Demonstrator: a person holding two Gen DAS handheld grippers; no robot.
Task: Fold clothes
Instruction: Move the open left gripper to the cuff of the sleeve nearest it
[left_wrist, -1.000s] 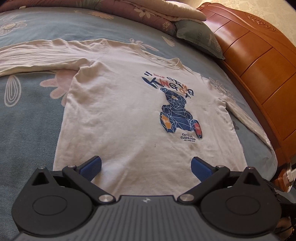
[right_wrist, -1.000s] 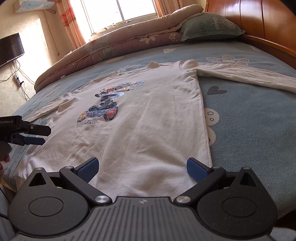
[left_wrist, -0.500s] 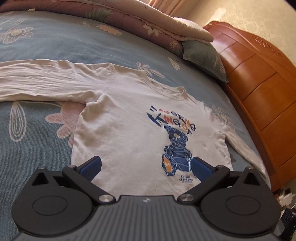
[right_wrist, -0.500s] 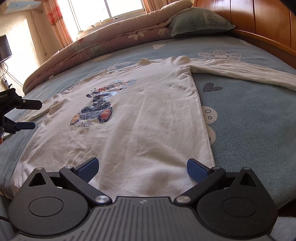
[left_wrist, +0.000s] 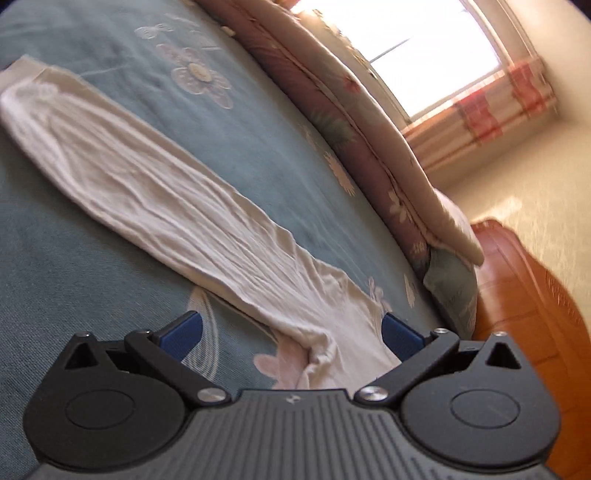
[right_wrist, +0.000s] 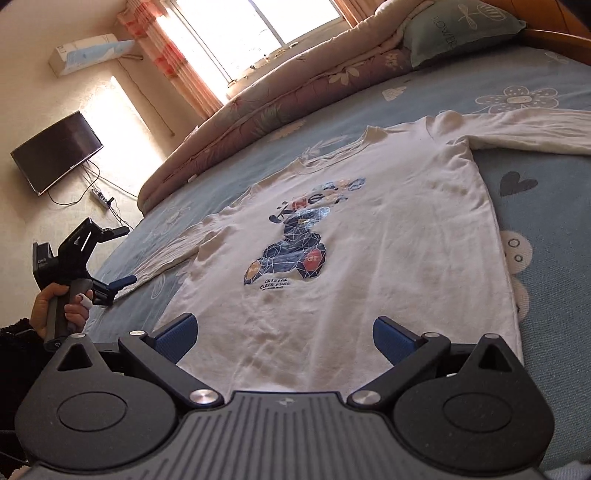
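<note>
On the blue quilted bed (right_wrist: 546, 110), a wrinkled white cotton shirt (right_wrist: 388, 258) lies flat.

Blue flower-print bed (right_wrist: 546, 206) carrying a white long-sleeved shirt (right_wrist: 388, 258) spread flat, a rolled quilt (right_wrist: 295, 96), apparently a green pillow (right_wrist: 458, 29).

shirt (right_wrist: 369, 258) flat on bed (right_wrist: 546, 206) | quilt (right_wrist: 295, 88) behind | pillow (right_wrist: 461, 29) behind-right
</note>
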